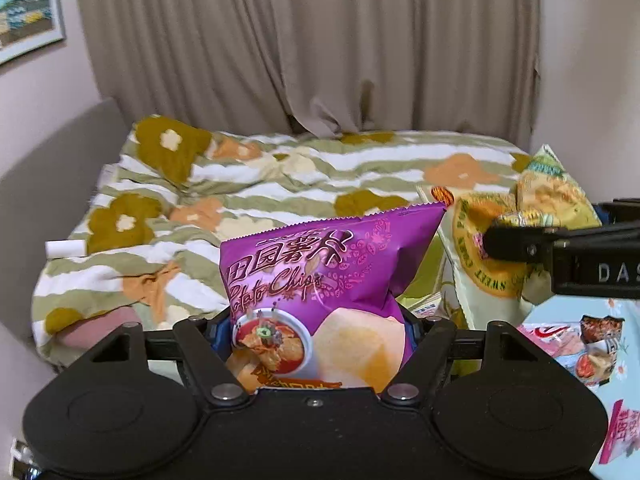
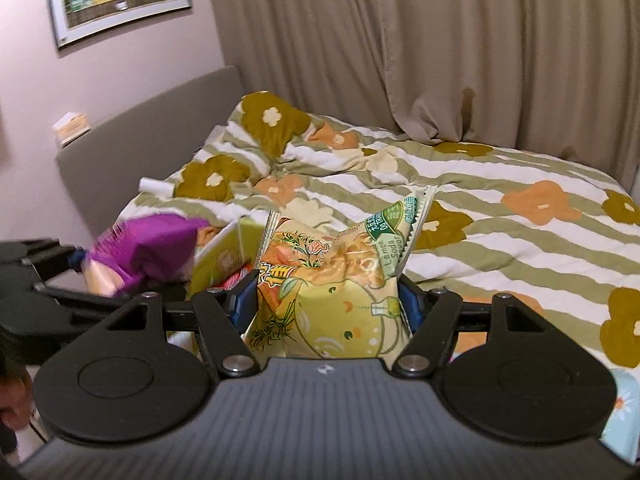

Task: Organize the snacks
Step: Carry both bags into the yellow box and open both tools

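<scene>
Your left gripper (image 1: 318, 330) clamps the purple potato chips bag (image 1: 320, 276) above the bed; its base is hidden. Your right gripper (image 2: 326, 308) pinches the lemon-soda chips bag (image 2: 332, 280), fingertips concealed.

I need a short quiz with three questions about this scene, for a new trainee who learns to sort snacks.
1. True or false: the left claw holds a purple chip bag.
2. Which flavour is printed on the yellow-green bag in the right claw? A) Lemon soda B) Tomato C) Cheese
3. Fill in: behind both bags lies a bed with a ____ patterned duvet.

Key: 1 true; 2 A; 3 flower
</scene>
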A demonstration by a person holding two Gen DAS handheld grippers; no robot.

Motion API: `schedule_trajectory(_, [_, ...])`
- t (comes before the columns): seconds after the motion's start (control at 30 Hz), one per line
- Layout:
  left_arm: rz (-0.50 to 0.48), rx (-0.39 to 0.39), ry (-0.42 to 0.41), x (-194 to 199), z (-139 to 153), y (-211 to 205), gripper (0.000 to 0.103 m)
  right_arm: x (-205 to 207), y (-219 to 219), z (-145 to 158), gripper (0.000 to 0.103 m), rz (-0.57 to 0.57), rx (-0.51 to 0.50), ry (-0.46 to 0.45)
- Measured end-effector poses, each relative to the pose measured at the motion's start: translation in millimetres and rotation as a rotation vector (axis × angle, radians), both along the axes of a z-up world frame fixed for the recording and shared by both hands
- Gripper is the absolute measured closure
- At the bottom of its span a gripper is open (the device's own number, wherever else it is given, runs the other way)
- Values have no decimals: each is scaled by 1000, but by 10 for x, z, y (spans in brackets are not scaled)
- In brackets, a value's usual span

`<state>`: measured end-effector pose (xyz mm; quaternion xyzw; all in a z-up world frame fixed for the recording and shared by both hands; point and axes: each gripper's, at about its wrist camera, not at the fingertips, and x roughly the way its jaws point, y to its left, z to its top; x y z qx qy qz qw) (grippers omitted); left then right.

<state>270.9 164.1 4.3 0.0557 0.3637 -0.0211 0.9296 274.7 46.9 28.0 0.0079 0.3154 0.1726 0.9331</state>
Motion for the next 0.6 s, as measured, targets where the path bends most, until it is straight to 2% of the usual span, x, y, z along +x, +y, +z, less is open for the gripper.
schedule_trajectory(0.07, [-28,-11,24,150,-91,89,23,104,94,-32,20,-42,-6,11])
schedule_trajectory(0.13, [-54,-15,47,230,-166,122,7,194,157,-67,20,-82,-12,23])
schedule_trajectory(0.2, [-77,-13,58,245,-242,138,2,260,203,-113,19,-118,-11,37])
schedule_trajectory(0.4, [-114,-39,92,250,-375,271,1,401,262,-286,19,-184,-12,86])
schedule_trajectory(0.6, [-80,-69,73,271,-312,413,1,537,383,-361,19,-174,21,124])
